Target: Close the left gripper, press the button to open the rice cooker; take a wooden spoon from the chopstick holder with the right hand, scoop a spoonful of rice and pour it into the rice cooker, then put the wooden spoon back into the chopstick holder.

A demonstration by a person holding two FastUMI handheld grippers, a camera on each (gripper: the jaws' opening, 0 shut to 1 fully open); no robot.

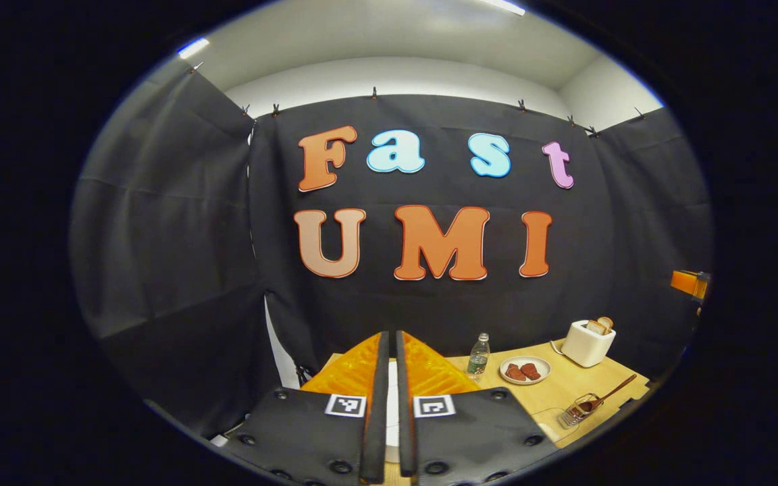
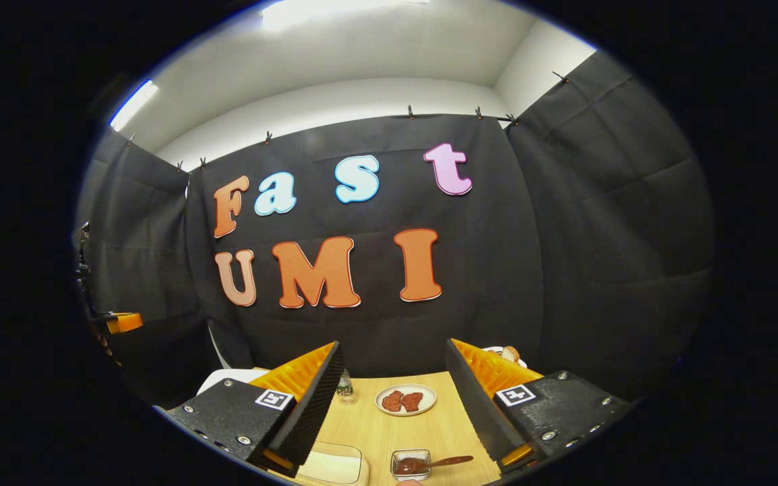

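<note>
Nearly touching, the left gripper's (image 1: 392,351) fingers point at the wall, the holder (image 1: 579,409) with its spoon (image 1: 610,393) at four o'clock. Right gripper (image 2: 394,364) gapes wide and empty, holder (image 2: 410,464) and spoon (image 2: 433,463) at six o'clock, plate (image 2: 405,399) beyond.

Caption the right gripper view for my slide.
Open tool above a wooden table with a plate and spoon.

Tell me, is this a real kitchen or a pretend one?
Probably a pretend kitchen, set up in a booth for recording. Black cloth hangs all around as walls, and a wooden table holds a toaster, a plate of food and a water bottle.
</note>
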